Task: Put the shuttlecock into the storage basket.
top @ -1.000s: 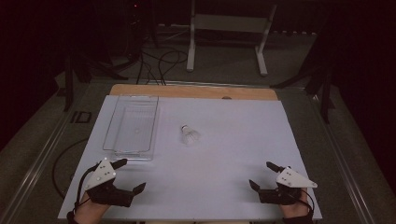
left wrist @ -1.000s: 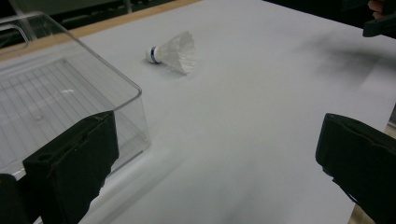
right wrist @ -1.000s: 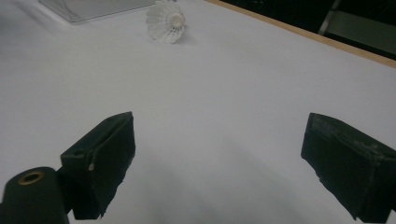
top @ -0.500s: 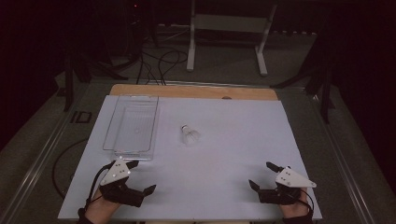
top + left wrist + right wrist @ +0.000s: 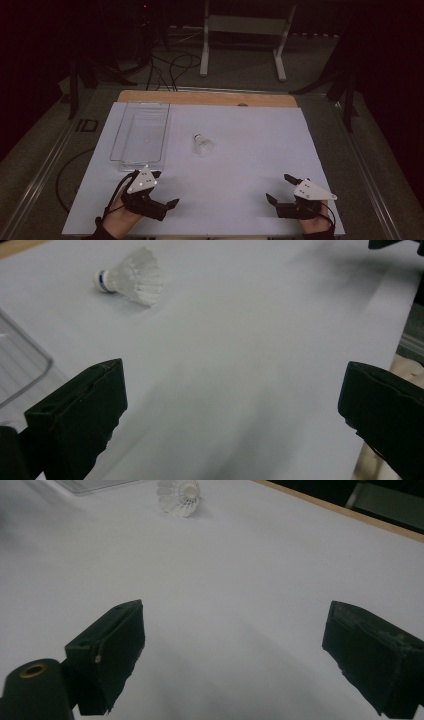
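The left black two-jaw gripper (image 5: 162,192) sits low at the near left, its jaws spread wide and angled inward to the right. The right black two-jaw gripper (image 5: 281,188) rests near the right corner, jaws likewise wide apart.

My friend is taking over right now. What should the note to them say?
Left gripper: open, holding nothing, low over the white table beside the near end of the clear tray.
Right gripper: open, holding nothing, by the near right edge.
Shuttlecock: lying on its side mid-table, just right of the tray, touched by neither gripper.
Tray: looks empty.
Done: nothing picked up yet.
Left: probably grab the shuttlecock, likely with the left gripper since it is closer, and perhaps put it in the tray.
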Motion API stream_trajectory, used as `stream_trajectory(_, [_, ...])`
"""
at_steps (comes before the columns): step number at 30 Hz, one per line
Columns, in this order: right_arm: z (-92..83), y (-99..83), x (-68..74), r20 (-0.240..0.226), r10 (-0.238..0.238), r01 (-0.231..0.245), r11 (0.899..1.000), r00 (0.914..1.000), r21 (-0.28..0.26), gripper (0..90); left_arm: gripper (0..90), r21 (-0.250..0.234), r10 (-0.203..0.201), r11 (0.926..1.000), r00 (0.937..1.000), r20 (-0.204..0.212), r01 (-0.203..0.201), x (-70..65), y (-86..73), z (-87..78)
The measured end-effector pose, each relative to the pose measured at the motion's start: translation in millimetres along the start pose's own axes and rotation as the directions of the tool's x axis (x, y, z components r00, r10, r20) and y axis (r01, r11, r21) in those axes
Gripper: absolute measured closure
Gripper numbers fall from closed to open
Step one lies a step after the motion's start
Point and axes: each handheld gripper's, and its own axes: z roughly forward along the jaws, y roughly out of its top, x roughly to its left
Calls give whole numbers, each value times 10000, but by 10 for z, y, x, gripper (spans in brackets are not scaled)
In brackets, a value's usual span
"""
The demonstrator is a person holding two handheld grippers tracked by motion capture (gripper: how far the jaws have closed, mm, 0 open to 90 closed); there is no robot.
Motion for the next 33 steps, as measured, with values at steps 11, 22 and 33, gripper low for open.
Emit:
stream_trajectory(11, [2, 2, -2, -4, -57, 57, 10000, 10000, 17, 100, 1, 631, 91, 9979, 9991, 408, -117, -78, 162, 88])
stream_trajectory(22, [-2, 6, 5, 8, -83, 83, 10000, 10000, 11, 100, 1, 1390, 129, 9901, 9982, 592, -210, -115, 388, 154])
stream_trajectory(33, [-14, 14, 14, 91, -201, 202, 9997, 9998, -140, 100, 2, 2070, 272, 9773, 9961, 844, -442, -114, 527, 225])
